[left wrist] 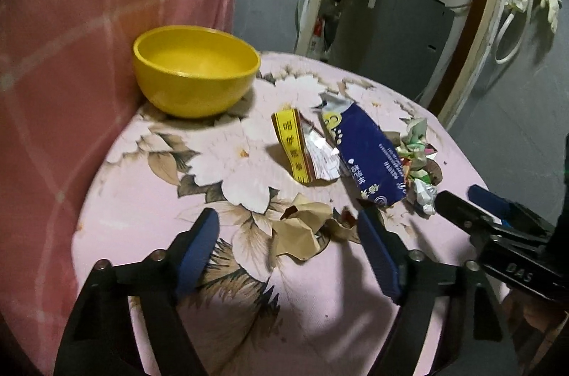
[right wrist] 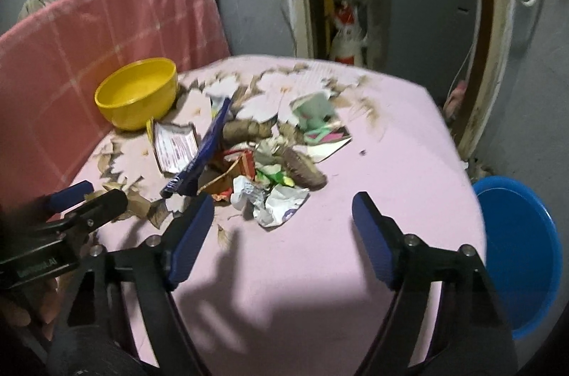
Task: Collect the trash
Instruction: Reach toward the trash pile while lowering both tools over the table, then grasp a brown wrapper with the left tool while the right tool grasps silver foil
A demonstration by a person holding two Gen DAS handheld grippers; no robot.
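Trash lies scattered on a table with a pink floral cloth (left wrist: 142, 162). My left gripper (left wrist: 288, 219) is open, and a crumpled brown paper (left wrist: 302, 230) lies on the cloth between its fingers, untouched. Beyond it lie a yellow-striped wrapper (left wrist: 302, 148), a dark blue wrapper (left wrist: 366, 155) and small crumpled wrappers (left wrist: 419, 155). In the right wrist view my right gripper (right wrist: 283, 202) is open just above the cloth (right wrist: 391, 145), and a crumpled white wrapper (right wrist: 281, 205) lies at its fingertips. Each gripper also shows in the other's view: the right gripper (left wrist: 460, 194) and the left gripper (right wrist: 90, 196).
A yellow bowl (left wrist: 193, 70) (right wrist: 137, 91) stands at the table's back left, against a pink-covered backrest (left wrist: 89, 56). A torn green-and-white cup (right wrist: 316, 113) lies further back. A blue basin (right wrist: 519, 251) sits below the table's right edge. A doorway and grey cabinet (left wrist: 391, 31) are behind.
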